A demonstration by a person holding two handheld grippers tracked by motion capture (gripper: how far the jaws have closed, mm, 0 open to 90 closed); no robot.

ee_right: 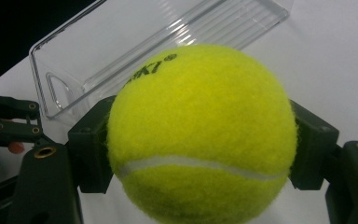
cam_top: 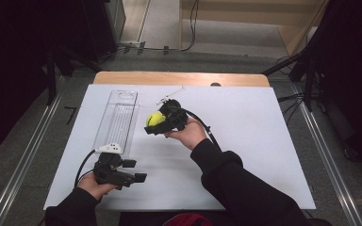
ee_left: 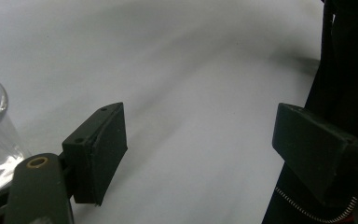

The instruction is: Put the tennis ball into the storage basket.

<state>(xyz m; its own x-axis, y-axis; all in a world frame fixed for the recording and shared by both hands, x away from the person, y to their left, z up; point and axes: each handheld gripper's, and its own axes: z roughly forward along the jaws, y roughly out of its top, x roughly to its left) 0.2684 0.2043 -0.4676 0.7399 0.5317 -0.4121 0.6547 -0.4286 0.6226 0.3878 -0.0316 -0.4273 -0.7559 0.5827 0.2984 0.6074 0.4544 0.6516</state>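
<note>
Your right gripper [ee_right: 200, 154] jaws clamp the tennis ball [ee_right: 200, 135] — clear tray [cam_top: 118, 117] just beyond; left gripper [cam_top: 134, 170] jaws wide, over bare surface [cam_top: 254, 141].

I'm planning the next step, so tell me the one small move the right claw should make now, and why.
Probably carry the tennis ball a little further left, over the clear tray, before any release. The right claw is shut on the ball just beside the tray's right wall, the tray looks empty, and the left claw waits open near the tray's near end.
</note>
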